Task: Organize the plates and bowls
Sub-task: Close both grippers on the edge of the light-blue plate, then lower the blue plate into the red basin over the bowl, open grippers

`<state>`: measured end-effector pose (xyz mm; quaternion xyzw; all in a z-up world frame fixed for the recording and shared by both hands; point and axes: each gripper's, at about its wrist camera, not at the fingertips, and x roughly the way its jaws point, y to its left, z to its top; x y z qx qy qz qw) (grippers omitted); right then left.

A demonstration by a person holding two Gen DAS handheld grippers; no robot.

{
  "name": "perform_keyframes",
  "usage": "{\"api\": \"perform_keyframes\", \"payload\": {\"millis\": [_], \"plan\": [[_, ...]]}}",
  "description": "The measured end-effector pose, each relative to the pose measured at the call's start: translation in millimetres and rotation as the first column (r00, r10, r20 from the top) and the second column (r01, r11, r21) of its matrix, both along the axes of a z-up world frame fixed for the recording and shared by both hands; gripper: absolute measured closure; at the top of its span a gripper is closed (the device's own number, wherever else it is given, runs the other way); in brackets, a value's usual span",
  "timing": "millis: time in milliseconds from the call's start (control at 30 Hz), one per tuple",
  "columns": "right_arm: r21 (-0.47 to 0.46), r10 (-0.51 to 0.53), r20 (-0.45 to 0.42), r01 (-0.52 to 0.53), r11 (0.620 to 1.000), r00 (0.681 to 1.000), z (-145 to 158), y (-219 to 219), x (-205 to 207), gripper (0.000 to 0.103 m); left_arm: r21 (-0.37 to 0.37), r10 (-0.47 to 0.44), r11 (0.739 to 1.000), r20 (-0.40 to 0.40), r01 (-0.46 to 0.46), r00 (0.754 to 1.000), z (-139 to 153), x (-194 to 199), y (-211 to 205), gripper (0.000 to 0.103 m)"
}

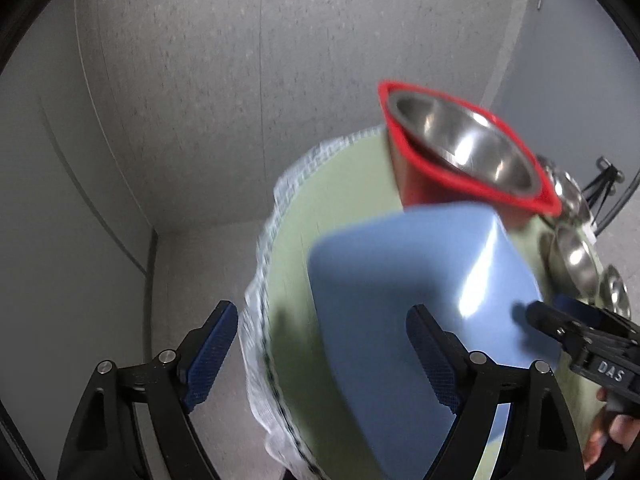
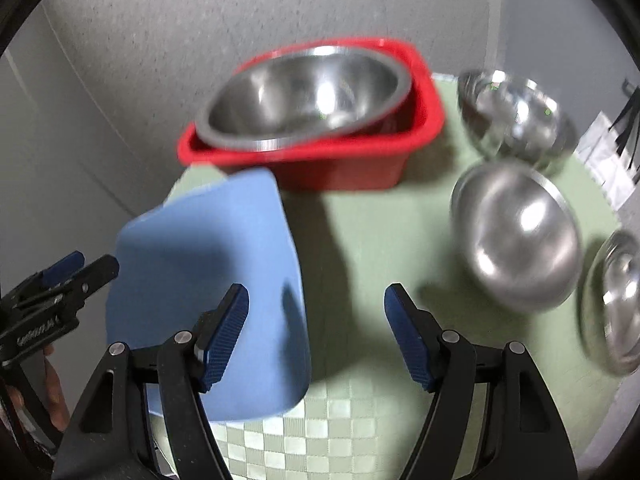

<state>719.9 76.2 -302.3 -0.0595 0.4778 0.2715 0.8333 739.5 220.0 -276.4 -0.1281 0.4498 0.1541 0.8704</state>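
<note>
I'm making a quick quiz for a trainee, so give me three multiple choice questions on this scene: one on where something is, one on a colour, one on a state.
1. Where is the largest steel bowl?
A. Inside the red tub
B. On the floor
C. Under the blue container

2. What colour is the table mat?
A. Black
B. Pale green
C. Orange

3. How is the right gripper?
A. Shut on a bowl
B. Shut on the tub
C. Open, holding nothing

Answers:
1 A, the bowl sits within the red tub walls.
2 B, the mat shows pale green between the blue container and the loose steel bowls.
3 C, its jaws stand apart with only mat between them.
</note>
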Motion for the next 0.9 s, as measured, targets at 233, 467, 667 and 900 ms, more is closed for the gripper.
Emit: {"api": "perform_keyframes", "payload": {"millis": [233, 467, 667, 900], "plan": [[0.033, 0.041, -0.079, -0.038, 0.999, 0.996, -19, 0, -7, 0.064, -0.041, -0.056, 0.998, -0.024, 0.055, 0.998, -8, -3, -24, 0.061], [0.048, 0.084, -0.066, -0.08, 0.996, 0.994, -9, 1, -22, 0.084, -0.048, -0.067, 0.996, 0.02, 0.068, 0.998, 6, -19, -9, 0.076], [0.094, 0.105, -0.027, -0.102, 0.99, 0.994, 21, -7, -39, 0.084, -0.045, -0.086, 0.995, 0.089, 0.091, 0.992, 37, -34, -3, 0.076], [0.146, 0.091, 0.074, -0.101, 0.984, 0.993, 74, -19, -40, 0.084, -0.02, -0.12, 0.992, 0.203, 0.127, 0.972, 87, -33, -4, 0.076]]}}
